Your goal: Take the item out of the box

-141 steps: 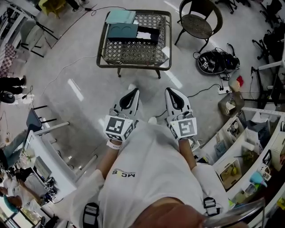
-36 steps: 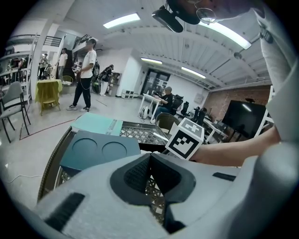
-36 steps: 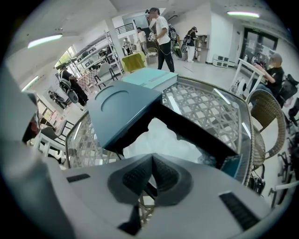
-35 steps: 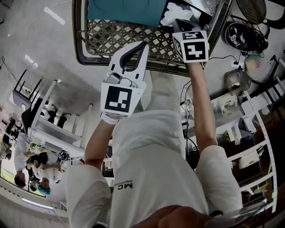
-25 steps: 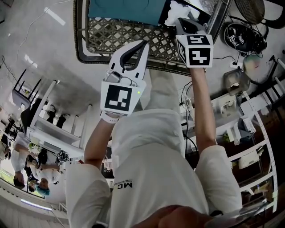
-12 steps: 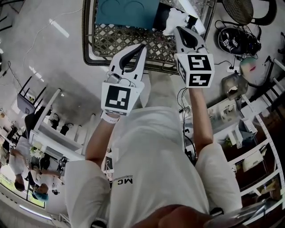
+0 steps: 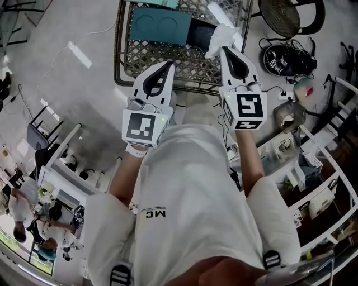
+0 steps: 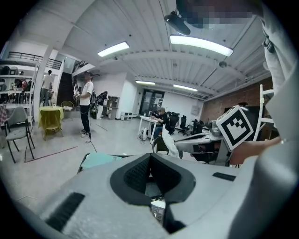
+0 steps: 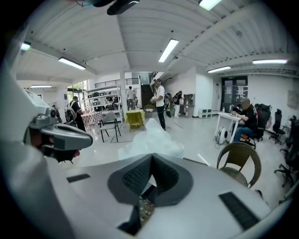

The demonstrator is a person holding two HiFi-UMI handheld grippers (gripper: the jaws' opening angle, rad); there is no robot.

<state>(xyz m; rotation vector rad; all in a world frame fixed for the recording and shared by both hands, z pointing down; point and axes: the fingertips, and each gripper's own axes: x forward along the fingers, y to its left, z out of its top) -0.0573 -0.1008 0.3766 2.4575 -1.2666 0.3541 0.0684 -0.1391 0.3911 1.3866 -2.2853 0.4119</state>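
Right gripper (image 7: pixel 224 50) has its jaws pinched together on the near end of the white crumpled bundle (image 7: pixel 219 34), which stands up just beyond the tips. That bundle hangs over the right part of the lattice table (image 7: pixel 118 50), beside the teal box (image 7: pixel 159 27) and, as far as I can judge, clear of it. So the lifting out looks done; setting the bundle down remains. Left gripper (image 7: pixel 168 64) hovers at the table's near edge, jaws closed on nothing. A wicker chair (image 7: pixel 285 11) and a black helmet (image 7: pixel 279 58) sit far right, out of the way.
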